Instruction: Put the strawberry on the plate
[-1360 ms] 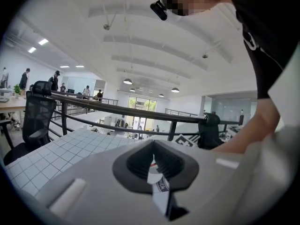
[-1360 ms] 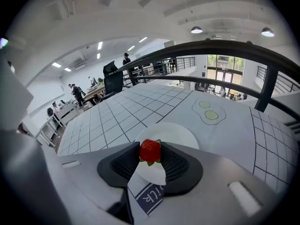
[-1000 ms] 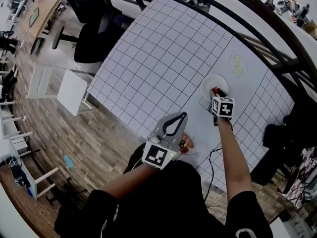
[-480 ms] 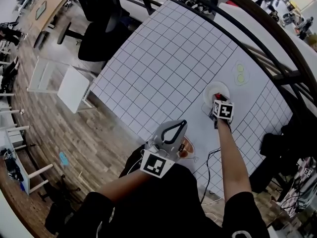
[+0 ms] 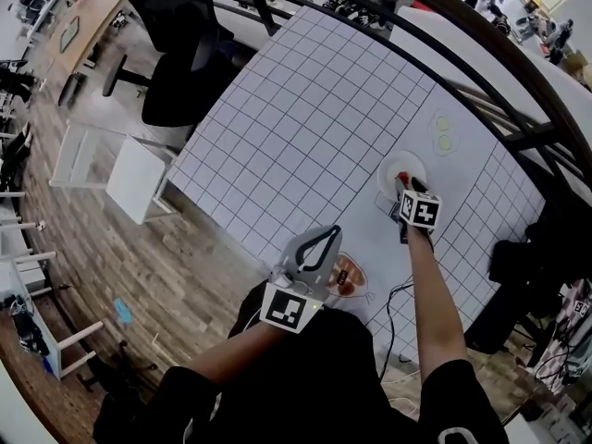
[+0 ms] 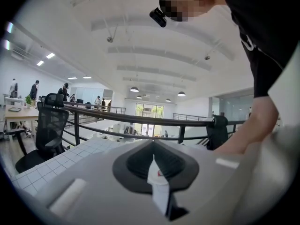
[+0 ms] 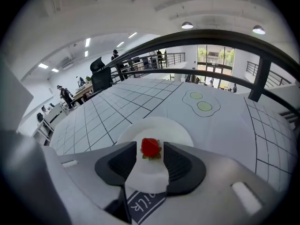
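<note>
While the right claw point(image 7: 150, 152) points steeply down at the tabletop point(image 5: 305, 109), its jaws stand wide apart and have just been opening. The strawberry point(image 7: 150, 146) sits between the 2 dark pads, and neither one presses it. The red berry, green leaves showing at its lower side, lies on the white plate point(image 7: 177, 128), close to the plate's near rim in the right gripper view. In the head view the plate is a small white round on the right part of the gridded cloth, just beyond the right claw's marker cube point(image 5: 420, 211), with a red spot on it. Past the plate, and apart from it, lies a flat outline drawing point(image 7: 200, 102) holding 2 yellow-green rounds. A dark printed patch point(image 7: 140, 204) lies on the tabletop just below the plate's near rim.

The left claw point(image 6: 152, 144) is held by the tabletop's near edge, close to the person's body, pointing roughly level. Its jaws meet at the tips with nothing between them. Its marker cube point(image 5: 288, 308) faces up at the head camera. Beside it on the tabletop lies a printed picture point(image 5: 348, 276) in orange and brown. A black office chair point(image 5: 180, 54) stands past the tabletop's far left side, and a dark curved railing point(image 7: 220, 35) runs behind the tabletop.
</note>
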`<action>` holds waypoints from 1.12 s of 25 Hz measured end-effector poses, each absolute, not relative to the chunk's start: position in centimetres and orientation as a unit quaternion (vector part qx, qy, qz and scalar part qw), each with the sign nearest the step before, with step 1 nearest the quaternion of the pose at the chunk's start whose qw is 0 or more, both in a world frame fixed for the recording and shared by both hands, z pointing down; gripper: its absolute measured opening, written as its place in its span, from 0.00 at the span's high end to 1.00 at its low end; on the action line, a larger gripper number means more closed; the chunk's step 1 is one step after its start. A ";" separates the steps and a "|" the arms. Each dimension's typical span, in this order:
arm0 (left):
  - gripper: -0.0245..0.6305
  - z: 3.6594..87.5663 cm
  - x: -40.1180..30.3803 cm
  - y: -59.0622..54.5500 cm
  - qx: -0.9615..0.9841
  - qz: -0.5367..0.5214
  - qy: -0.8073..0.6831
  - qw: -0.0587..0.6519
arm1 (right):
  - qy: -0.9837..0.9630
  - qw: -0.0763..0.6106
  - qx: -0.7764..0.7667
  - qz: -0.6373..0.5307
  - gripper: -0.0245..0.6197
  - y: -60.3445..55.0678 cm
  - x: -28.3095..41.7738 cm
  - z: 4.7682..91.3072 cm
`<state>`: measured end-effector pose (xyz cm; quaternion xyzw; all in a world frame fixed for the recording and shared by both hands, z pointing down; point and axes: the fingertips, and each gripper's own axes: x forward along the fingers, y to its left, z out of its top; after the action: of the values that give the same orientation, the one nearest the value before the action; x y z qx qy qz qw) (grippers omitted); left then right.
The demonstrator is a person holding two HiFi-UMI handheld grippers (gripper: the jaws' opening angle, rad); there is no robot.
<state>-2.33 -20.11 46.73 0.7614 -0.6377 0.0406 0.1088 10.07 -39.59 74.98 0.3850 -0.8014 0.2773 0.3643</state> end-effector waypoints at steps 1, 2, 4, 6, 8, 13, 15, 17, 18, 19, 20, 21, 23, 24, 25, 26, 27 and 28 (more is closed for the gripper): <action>0.95 46.6 -2.3 -20.1 0.764 0.040 -0.635 0.108 | -0.803 0.356 0.386 0.282 0.68 -39.3 10.2 74.5; 0.95 46.3 -2.3 -20.0 0.766 0.038 -0.633 0.106 | -0.805 0.347 0.386 0.286 0.69 -39.0 10.4 73.9; 0.95 45.7 -2.2 -19.8 0.772 0.034 -0.627 0.105 | -0.812 0.330 0.386 0.288 0.69 -38.5 10.6 72.3; 0.95 45.3 -2.1 -19.6 0.776 0.030 -0.621 0.108 | -0.820 0.314 0.387 0.281 0.69 -38.2 10.7 70.1; 0.95 45.0 -2.4 -19.4 0.778 0.027 -0.617 0.114 | -0.826 0.297 0.391 0.275 0.70 -37.7 10.3 67.9; 0.95 44.2 -3.6 -19.0 0.781 0.026 -0.616 0.101 | -0.848 0.262 0.380 0.260 0.71 -35.5 9.0 63.4; 0.95 43.8 -3.9 -18.6 0.787 0.027 -0.610 0.092 | -0.854 0.252 0.381 0.251 0.73 -34.3 8.9 61.9; 0.95 43.5 -4.1 -18.2 0.794 0.027 -0.602 0.086 | -0.857 0.246 0.390 0.231 0.75 -33.0 9.2 60.2; 0.95 43.3 -4.2 -18.0 0.797 0.026 -0.598 0.082 | -0.859 0.241 0.395 0.219 0.77 -32.4 9.4 59.1; 0.95 43.1 -4.3 -17.7 0.800 0.025 -0.594 0.078 | -0.861 0.234 0.401 0.206 0.81 -31.7 9.5 57.8; 0.95 42.8 -4.3 -17.4 0.803 0.023 -0.590 0.075 | -0.863 0.227 0.408 0.193 0.84 -30.9 9.6 56.5; 0.95 42.6 -4.2 -17.0 0.807 0.019 -0.585 0.075 | -0.863 0.220 0.417 0.180 0.86 -30.1 9.8 55.2; 0.95 42.2 -3.9 -16.2 0.816 0.006 -0.572 0.085 | -0.863 0.206 0.433 0.161 0.90 -28.2 10.1 52.8; 0.95 41.9 -3.8 -15.7 0.820 -0.002 -0.565 0.091 | -0.863 0.194 0.439 0.158 0.92 -27.2 10.0 51.7; 0.95 41.5 -3.7 -15.4 0.825 -0.009 -0.556 0.095 | -0.863 0.178 0.445 0.158 0.96 -26.2 9.9 50.5; 0.95 41.0 -3.6 -15.0 0.830 -0.015 -0.549 0.094 | -0.863 0.159 0.451 0.160 0.96 -25.3 9.7 49.5; 0.95 40.5 -3.5 -14.7 0.834 -0.017 -0.544 0.092 | -0.862 0.144 0.459 0.160 0.96 -24.4 9.6 48.5; 0.95 40.1 -3.5 -14.3 0.836 -0.017 -0.542 0.089 | -0.860 0.133 0.466 0.157 0.96 -23.5 9.4 47.6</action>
<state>-3.52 -14.29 40.14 0.8356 -0.5418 -0.0168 0.0892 9.45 -23.47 47.64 0.4662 -0.8603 0.1575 0.1334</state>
